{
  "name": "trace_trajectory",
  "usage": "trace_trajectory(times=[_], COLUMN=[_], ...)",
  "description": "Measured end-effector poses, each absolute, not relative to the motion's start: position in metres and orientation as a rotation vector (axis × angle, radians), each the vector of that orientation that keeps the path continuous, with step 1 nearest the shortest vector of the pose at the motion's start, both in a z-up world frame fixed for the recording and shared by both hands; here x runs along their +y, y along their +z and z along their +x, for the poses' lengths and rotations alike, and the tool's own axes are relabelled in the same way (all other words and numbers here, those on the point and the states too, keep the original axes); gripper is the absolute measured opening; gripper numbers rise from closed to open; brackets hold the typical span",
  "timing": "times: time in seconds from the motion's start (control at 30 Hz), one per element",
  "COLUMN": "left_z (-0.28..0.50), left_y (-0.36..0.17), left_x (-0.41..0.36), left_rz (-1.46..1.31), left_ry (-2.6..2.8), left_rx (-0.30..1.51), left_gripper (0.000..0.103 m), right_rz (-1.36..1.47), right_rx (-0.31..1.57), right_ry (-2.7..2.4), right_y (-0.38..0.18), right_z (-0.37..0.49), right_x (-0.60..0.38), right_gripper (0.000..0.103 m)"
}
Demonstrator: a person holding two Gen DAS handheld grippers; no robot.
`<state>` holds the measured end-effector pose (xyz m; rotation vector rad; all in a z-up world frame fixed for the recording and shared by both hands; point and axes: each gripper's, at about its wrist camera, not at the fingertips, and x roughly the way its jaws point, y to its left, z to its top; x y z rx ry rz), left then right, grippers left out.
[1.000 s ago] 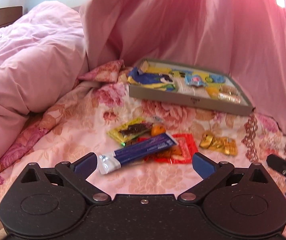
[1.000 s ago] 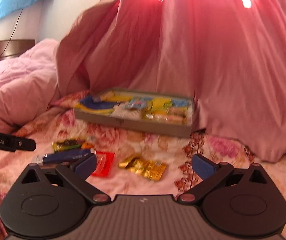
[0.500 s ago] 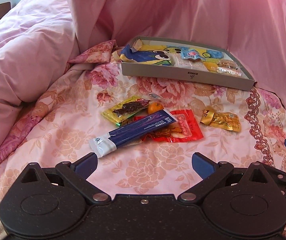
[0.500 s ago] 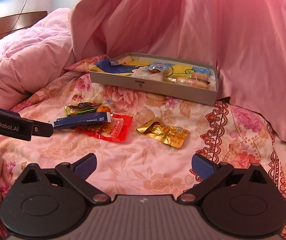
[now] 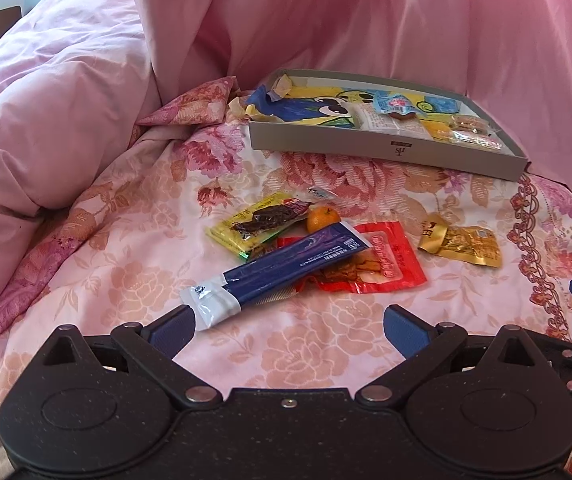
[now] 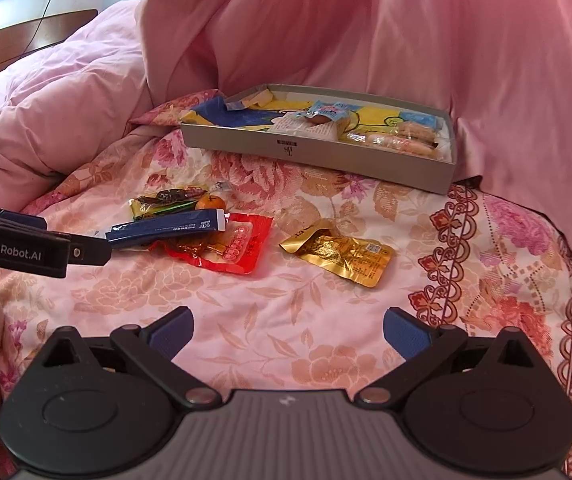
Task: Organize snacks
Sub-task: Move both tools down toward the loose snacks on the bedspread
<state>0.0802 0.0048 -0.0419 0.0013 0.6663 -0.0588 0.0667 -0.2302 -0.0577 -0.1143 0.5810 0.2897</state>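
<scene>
On the floral bedspread lie loose snacks: a long blue packet [image 5: 282,270] [image 6: 166,228] across a red packet [image 5: 378,266] [image 6: 234,246], a yellow-green packet [image 5: 258,222] [image 6: 162,200], a small orange [image 5: 323,217] [image 6: 211,202] and a gold packet [image 5: 462,245] [image 6: 340,254]. A grey tray [image 5: 386,148] [image 6: 318,156] farther back holds several snacks. My left gripper [image 5: 289,330] is open, just short of the blue packet's white end. My right gripper [image 6: 288,330] is open over bare bedspread, nearer than the gold packet.
A bunched pink duvet [image 5: 54,112] [image 6: 58,112] rises on the left, and pink fabric [image 5: 406,20] [image 6: 366,28] drapes behind the tray. The left gripper's body [image 6: 26,246] juts in from the left edge of the right wrist view.
Both grippers have tilted downward and moved in toward the snacks; the packets look larger and nearer. The left gripper's fingers now reach the blue packet's white end. Both stay open.
</scene>
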Motion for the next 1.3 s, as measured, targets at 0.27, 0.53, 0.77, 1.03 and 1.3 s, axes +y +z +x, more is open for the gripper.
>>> trace_trajectory(times=[0.27,0.53,0.77,1.03,1.3], left_z=[0.103,0.141,0.168,0.199,0.206], left_y=[-0.043,-0.048,-0.053,-0.072,-0.072], left_x=[0.023,0.037,0.033,0.038,0.033], left_rz=[-0.076,-0.083,0.03,0.044,0.054], left_ry=[-0.063,-0.114,-0.302,-0.409,-0.45], left_rx=[0.68,0.676,0.691,0.825,0.891], left_gripper=[0.1,0.1,0.1,0.097,0.093], right_rz=[-0.159,-0.203,-0.206,-0.119,-0.142], right_rx=[0.596,0.565,0.57,0.605,0.64], right_ry=[0.351,0.441,0.485,0.548,0.561], right_y=[-0.066,-0.073,-0.083,-0.087,-0.097], right_z=[0.098,0.139,0.176,0.213,0.233], right_x=[-0.225,-0.23,-0.241,-0.258,-0.263], right_gripper=[0.103,0.103,0.103,0.103,0.103])
